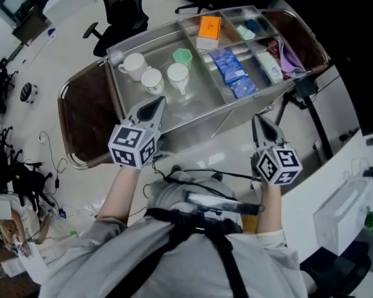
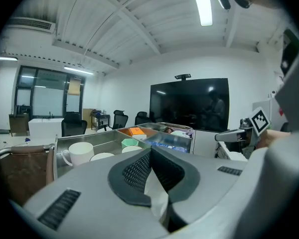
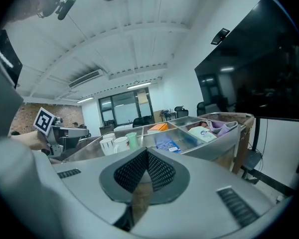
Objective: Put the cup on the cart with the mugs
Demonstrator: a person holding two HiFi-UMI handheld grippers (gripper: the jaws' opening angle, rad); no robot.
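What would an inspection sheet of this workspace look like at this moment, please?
Surface: metal cart, divided into compartments, on a pale floor.
Job's things: green cup upright beside three white mugs in the large compartment.
Clutter: orange box and blue packets in the smaller compartments.
Grippers: left gripper and right gripper both shut and empty, pointing toward the cart.
Cables: loose cables on the floor left of the cart.
Surroundings: office chairs beyond the cart; white desk at the right.
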